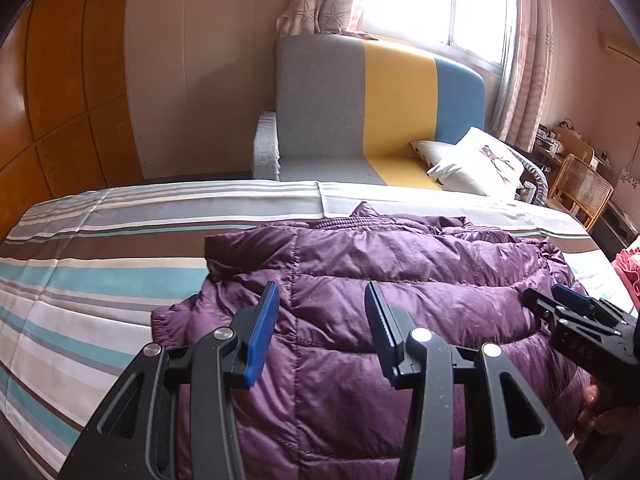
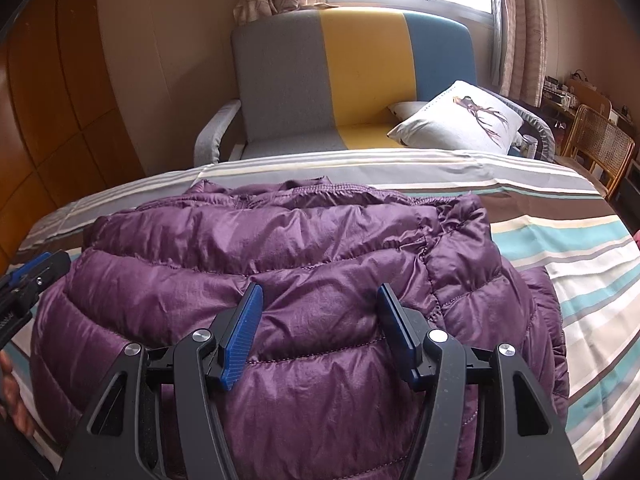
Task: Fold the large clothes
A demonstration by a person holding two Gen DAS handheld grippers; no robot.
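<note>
A purple quilted down jacket (image 1: 380, 280) lies in a folded heap on the striped bedspread (image 1: 100, 272); it also shows in the right wrist view (image 2: 280, 248). My left gripper (image 1: 322, 304) is open and empty, just above the jacket's left part, jaws wide apart. My right gripper (image 2: 320, 304) is open and empty above the jacket's middle. The right gripper also shows at the right edge of the left wrist view (image 1: 576, 312), and the left gripper at the left edge of the right wrist view (image 2: 32, 276).
A grey, yellow and blue sofa (image 1: 380, 112) with white cushions (image 1: 480, 160) stands beyond the bed under a window. A wooden wardrobe (image 1: 60, 100) is at the left. A rattan chair (image 1: 580, 192) stands at the right.
</note>
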